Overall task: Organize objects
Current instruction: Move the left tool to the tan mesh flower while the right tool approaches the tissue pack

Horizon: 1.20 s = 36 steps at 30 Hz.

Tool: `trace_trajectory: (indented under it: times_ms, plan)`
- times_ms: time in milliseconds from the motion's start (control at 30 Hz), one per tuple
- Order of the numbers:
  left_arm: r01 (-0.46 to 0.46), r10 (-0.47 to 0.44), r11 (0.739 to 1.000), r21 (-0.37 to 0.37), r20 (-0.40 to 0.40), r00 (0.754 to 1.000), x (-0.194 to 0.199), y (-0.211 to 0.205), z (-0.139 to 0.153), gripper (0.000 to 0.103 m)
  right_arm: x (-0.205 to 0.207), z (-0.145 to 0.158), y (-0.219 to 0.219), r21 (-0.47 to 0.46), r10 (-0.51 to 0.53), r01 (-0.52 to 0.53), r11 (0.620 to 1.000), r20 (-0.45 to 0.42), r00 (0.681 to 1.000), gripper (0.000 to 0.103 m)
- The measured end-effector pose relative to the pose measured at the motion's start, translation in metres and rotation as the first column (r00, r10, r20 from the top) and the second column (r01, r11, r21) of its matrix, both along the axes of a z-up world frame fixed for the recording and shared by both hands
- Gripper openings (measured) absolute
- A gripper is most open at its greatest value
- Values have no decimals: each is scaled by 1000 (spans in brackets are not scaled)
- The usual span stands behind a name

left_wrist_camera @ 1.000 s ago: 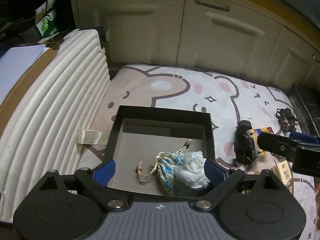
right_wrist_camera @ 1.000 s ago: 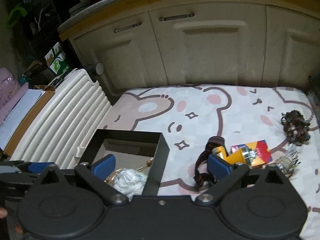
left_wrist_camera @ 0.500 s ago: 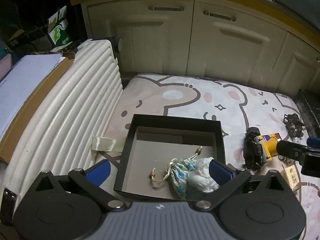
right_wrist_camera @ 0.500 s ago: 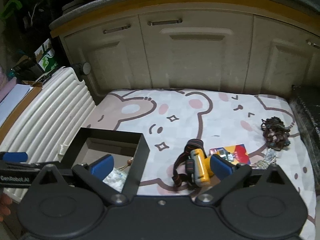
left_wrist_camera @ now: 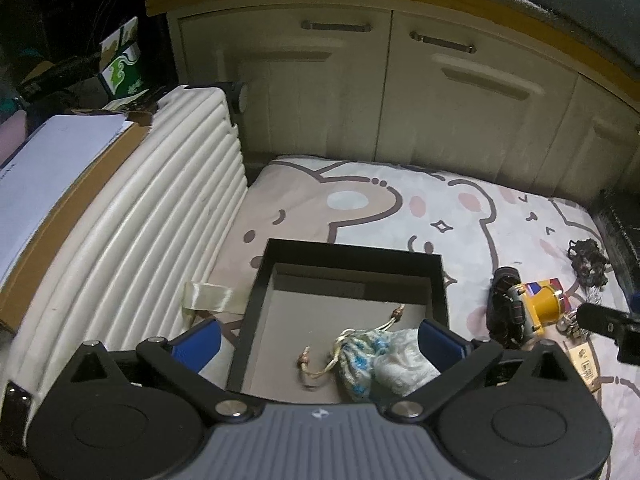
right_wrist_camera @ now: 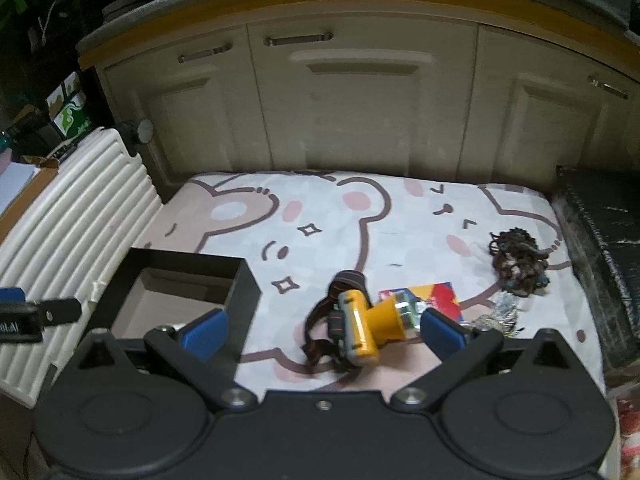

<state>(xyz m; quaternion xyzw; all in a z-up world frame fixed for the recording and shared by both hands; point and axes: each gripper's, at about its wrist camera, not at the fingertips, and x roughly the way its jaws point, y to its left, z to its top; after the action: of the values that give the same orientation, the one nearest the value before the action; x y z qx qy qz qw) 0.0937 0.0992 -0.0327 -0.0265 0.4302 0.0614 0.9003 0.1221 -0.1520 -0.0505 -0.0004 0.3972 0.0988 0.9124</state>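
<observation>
A black open box (left_wrist_camera: 256,300) sits on the bear-print mat; it also shows in the right wrist view (right_wrist_camera: 244,284). Inside it lie a blue-patterned drawstring pouch (left_wrist_camera: 358,360) and a white crumpled item (left_wrist_camera: 404,364). My left gripper (left_wrist_camera: 318,342) is open and empty above the box's near side. A yellow headlamp with a dark strap (right_wrist_camera: 360,328) lies on the mat right of the box, also in the left wrist view (left_wrist_camera: 524,312). My right gripper (right_wrist_camera: 324,330) is open and empty, just above and before the headlamp.
A red-yellow-blue packet (right_wrist_camera: 436,296), a dark tangled bundle (right_wrist_camera: 518,260) and a silvery item (right_wrist_camera: 502,314) lie at the mat's right. A ribbed white radiator (left_wrist_camera: 132,248) flanks the left. Cream cabinet doors (right_wrist_camera: 360,104) stand behind. A dark ledge (right_wrist_camera: 604,260) borders the right.
Both grippers have pulled back and risen, so more of the mat and cabinets shows. The right gripper has shifted right, centring on the headlamp. Objects have not moved.
</observation>
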Motion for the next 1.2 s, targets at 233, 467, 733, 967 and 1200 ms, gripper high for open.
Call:
trace_trajectory:
  times_ms: [233, 467, 733, 967, 1200]
  plan:
    - [70, -70, 997, -36, -2, 998, 13, -28, -9, 103, 0, -7, -36, -19, -56, 55, 998, -3, 998, 103]
    - [129, -130, 990, -63, -12, 991, 24, -63, -18, 103, 1, -15, -74, -14, -115, 115, 993, -16, 993, 103]
    - [186, -189, 980, -74, -30, 982, 32, -97, -29, 103, 5, -31, -106, -54, -150, 147, 988, -53, 987, 103]
    - [270, -278, 955, -122, -55, 959, 37, -118, -40, 103, 11, -51, -126, -81, -182, 174, 981, -111, 977, 103]
    - [354, -362, 929, -111, -63, 930, 37, -142, -50, 103, 20, -77, -130, -63, -167, 157, 986, -212, 963, 103]
